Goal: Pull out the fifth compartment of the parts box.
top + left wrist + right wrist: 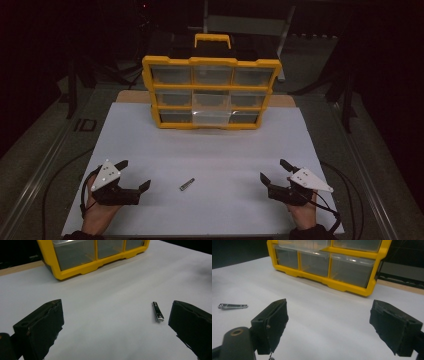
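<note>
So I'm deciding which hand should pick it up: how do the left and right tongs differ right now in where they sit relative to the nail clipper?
The left tongs lie nearer the nail clipper; the right tongs sit farther away. In the left gripper view the clipper lies just inside the right-hand jaw; in the right gripper view it lies well outside the left-hand jaw. Both are open, empty and low over the white board.

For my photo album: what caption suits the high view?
Two open grippers, left and right, rest either side of a nail clipper before a yellow drawer organizer.
</note>
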### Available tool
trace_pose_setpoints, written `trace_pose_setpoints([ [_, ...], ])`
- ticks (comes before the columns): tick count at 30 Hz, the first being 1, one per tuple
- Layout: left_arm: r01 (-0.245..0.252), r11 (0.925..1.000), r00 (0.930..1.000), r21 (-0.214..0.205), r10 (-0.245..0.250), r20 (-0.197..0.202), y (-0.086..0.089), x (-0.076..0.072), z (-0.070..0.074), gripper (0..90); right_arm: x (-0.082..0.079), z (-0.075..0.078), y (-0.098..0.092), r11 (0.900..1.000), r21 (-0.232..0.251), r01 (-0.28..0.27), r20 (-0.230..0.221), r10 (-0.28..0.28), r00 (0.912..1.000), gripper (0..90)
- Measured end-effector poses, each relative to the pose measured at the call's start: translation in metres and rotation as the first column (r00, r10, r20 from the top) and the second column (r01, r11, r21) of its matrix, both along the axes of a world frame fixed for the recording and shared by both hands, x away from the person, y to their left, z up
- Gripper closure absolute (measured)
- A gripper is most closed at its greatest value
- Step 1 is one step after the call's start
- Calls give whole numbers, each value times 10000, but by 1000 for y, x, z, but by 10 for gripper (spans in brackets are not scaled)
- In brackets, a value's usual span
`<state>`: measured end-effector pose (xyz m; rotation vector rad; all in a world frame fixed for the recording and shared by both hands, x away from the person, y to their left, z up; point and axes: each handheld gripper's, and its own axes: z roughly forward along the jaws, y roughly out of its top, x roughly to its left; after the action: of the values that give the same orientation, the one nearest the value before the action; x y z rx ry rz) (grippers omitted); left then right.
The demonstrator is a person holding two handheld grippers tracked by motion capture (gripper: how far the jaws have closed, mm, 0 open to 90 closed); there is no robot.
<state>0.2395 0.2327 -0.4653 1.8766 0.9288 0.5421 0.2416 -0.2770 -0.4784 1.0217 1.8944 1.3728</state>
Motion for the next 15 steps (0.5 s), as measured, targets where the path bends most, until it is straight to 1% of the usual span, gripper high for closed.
trace_pose_setpoints([
  [2,43,10000,10000,46,-43,40,-1,2,3,5,-2,-3,0,10000,17,13,-46,-13,10000,148],
  [4,36,10000,10000,57,-36,63,-3,5,6,5,-3,-5,0,10000,23,-44,23,44,10000,148],
  [9,69,9999,9998,-94,-68,174,-7,10,11,5,-3,-7,1,10000,79,-53,121,52,9999,150],
  [12,166,9998,9997,-77,-164,202,-10,13,13,5,-2,-10,1,10000,32,-26,0,26,10000,151],
  [14,174,9998,9996,-69,-173,222,-12,14,13,5,-1,-10,2,10000,6,-20,-1,20,10000,151],
  [15,193,9997,9995,-173,-188,261,-13,15,14,5,-1,-11,2,10000,-7,-21,-12,21,10000,151],
])
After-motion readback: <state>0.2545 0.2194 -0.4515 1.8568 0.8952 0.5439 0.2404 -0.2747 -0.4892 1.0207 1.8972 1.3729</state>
